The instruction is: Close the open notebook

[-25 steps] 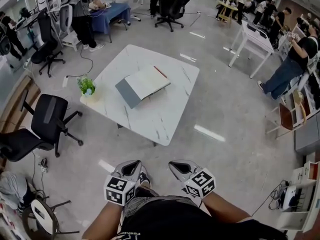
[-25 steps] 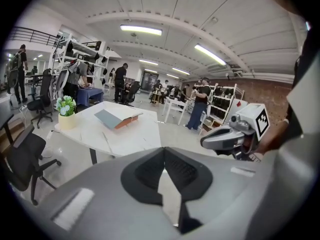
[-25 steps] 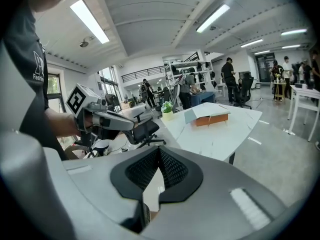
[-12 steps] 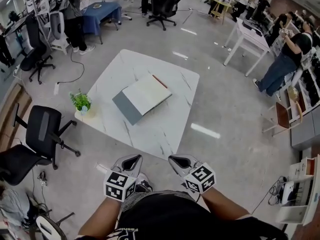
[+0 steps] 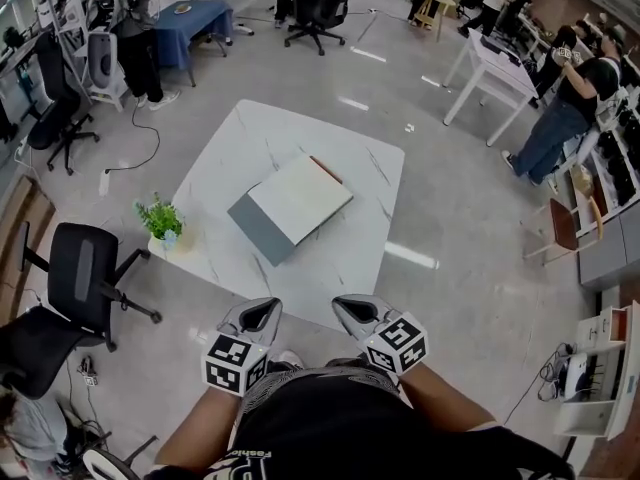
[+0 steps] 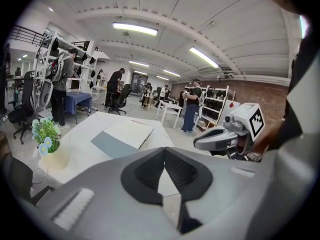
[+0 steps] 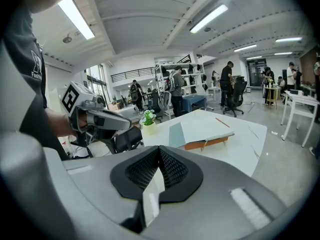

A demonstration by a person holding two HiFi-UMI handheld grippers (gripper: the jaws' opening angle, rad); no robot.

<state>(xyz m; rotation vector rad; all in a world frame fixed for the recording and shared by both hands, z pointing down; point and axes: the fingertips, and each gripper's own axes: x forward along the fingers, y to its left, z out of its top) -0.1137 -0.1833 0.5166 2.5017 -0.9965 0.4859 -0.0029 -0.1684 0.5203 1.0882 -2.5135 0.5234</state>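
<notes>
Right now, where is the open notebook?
In the head view, the notebook lies mid-table on the white table, right of the potted plant at its left edge.

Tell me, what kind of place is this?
Probably a shared lab or workshop-style office. A white table holding an open notebook stands in the middle, with wheeled office chairs, shelving racks and people gathered at other desks around it.

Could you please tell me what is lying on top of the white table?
An open notebook lies near the middle of the table, and a small potted plant stands at its left corner. Whatever the notebook covers cannot be seen.
</notes>
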